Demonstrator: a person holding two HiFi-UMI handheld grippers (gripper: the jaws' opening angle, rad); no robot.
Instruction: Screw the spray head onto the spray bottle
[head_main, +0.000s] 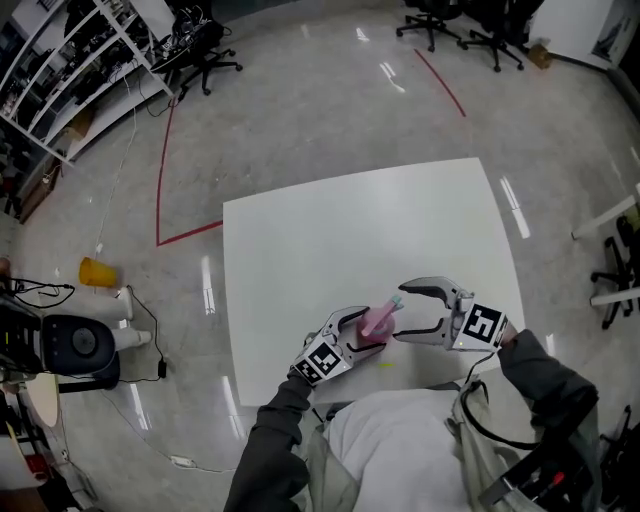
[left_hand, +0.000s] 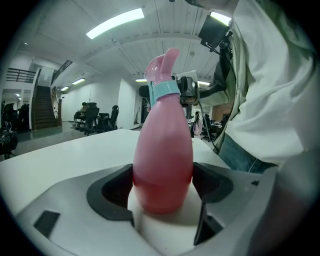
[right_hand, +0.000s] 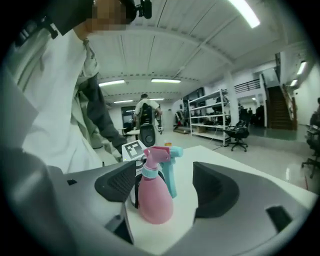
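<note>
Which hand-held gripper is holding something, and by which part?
The left hand-held gripper clamps the spray bottle by its wide lower body. The right hand-held gripper is open and holds nothing.

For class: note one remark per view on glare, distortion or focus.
Head view: lamp glare streaks the floor. Left gripper view: fisheye bends the ceiling; the near bottle looms large. Right gripper view: dark rounded corners; the bottle is sharp.

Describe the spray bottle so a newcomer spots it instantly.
Find the white table, then its near edge by the person. The left gripper holds the spray bottle there: pink body, teal collar and trigger; nothing else nearby is pink.
</note>
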